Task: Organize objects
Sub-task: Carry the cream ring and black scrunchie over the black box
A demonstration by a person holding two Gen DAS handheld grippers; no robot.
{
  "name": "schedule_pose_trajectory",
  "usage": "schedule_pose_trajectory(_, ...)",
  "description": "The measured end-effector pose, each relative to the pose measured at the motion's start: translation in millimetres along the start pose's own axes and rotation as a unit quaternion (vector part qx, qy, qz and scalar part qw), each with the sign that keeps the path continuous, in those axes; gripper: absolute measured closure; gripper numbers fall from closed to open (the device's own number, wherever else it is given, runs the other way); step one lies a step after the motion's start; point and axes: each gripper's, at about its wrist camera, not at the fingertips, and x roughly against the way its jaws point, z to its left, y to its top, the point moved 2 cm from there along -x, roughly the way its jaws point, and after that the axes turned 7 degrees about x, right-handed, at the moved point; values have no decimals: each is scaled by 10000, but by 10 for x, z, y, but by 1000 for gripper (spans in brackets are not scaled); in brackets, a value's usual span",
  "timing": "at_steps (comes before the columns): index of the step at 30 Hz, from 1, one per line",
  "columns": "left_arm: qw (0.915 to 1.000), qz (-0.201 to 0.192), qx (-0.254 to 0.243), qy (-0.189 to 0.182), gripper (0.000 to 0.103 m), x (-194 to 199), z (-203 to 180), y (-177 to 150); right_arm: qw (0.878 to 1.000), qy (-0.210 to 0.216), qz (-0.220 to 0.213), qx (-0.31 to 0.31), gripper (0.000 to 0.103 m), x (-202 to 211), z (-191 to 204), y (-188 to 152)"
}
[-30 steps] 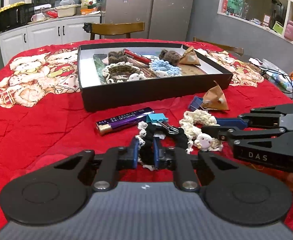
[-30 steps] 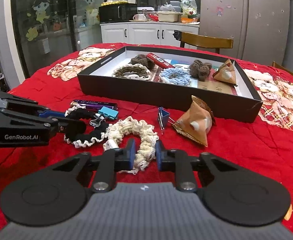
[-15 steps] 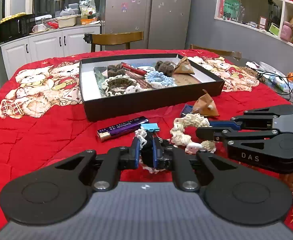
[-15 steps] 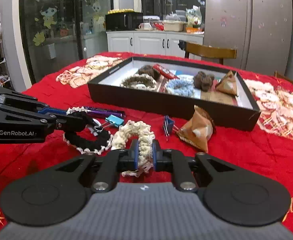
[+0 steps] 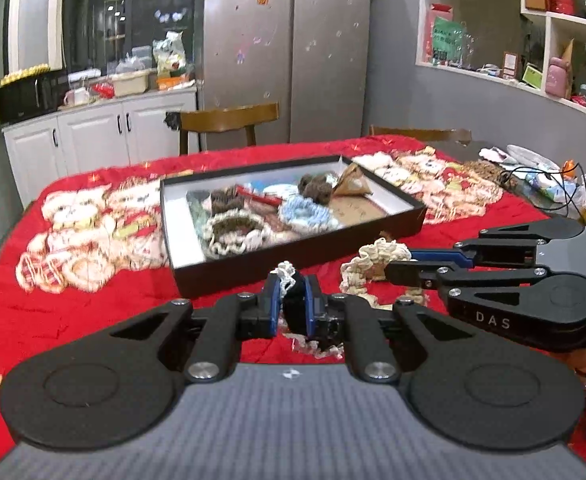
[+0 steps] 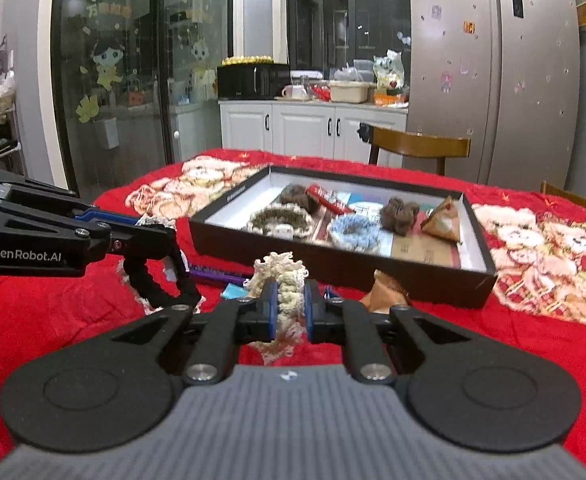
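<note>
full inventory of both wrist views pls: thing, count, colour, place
tablecloth: 1, red, bear prints
box: 1, black, white inside, table centre
scrunchies in box: 4; two brown, one olive-cream, one blue
triangular pouch: 1, tan, in box
red packet: 1, in box
purple lighter: 1, before box
second pouch: 1, tan, before box
black scrunchie: 1, in left tongs
cream scrunchie: 1, in right tongs

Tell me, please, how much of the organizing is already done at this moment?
Done: several scrunchies and a triangular pouch lie in the black box. In hand: the left tongs grip the black scrunchie; the right tongs grip the cream scrunchie, both lifted. Left on the red cloth: a purple lighter, a blue clip, another pouch.
</note>
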Motion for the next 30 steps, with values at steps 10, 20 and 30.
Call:
schedule_pose_trajectory(10,9983,-414,-403,6,88,33,-213,400,9990,-318,-281,144,87,173,-217,310)
schedule_pose_trajectory(20,9987,-396,7,309,88,-459,52,798,9979,-594,-239,15,87,-67,-713,638)
schedule_pose_trajectory(30,9985,-188,314,405,88,-1094,266,956,9975,-613,239,-269,87,-711,-1029,586)
